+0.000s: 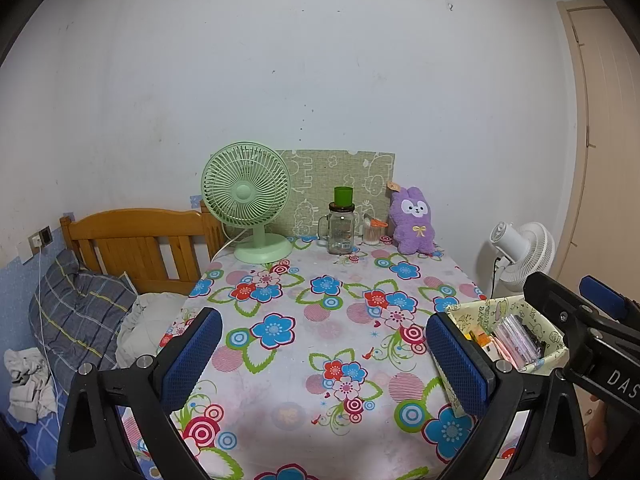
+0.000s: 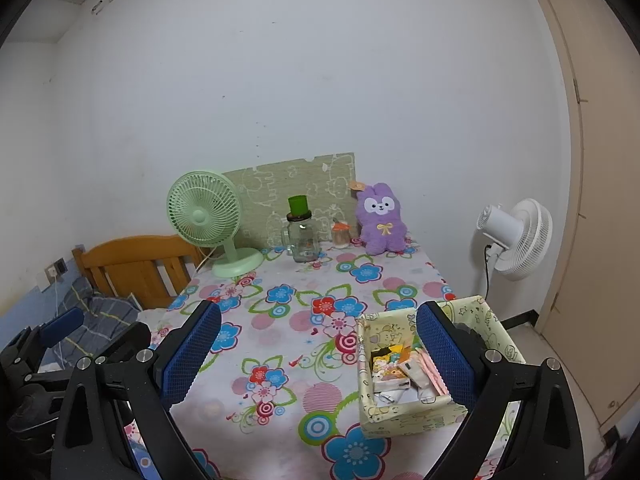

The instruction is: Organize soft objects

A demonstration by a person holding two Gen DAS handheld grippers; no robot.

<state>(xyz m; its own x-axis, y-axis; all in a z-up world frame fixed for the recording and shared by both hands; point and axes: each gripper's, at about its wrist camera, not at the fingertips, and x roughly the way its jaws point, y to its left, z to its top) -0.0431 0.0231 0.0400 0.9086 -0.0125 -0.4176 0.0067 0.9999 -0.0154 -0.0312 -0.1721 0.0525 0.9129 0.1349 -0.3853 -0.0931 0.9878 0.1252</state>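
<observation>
A purple plush rabbit (image 1: 413, 222) sits upright at the far right of the flowered table (image 1: 304, 340), against the wall; it also shows in the right wrist view (image 2: 382, 220). My left gripper (image 1: 324, 356) is open and empty, held above the table's near half. My right gripper (image 2: 318, 354) is open and empty, above the near right of the table (image 2: 280, 320), its right finger over a yellow-green fabric box (image 2: 372, 408). The right gripper also shows at the right edge of the left wrist view (image 1: 580, 312).
A green desk fan (image 1: 248, 200), a glass jar with a green cup on it (image 1: 341, 226) and a small cotton-swab jar (image 1: 372, 232) stand along the far edge. The box (image 1: 552, 340) holds several small packets. A bed with a pillow (image 1: 76, 312) lies left; a white fan (image 1: 520, 252) stands right.
</observation>
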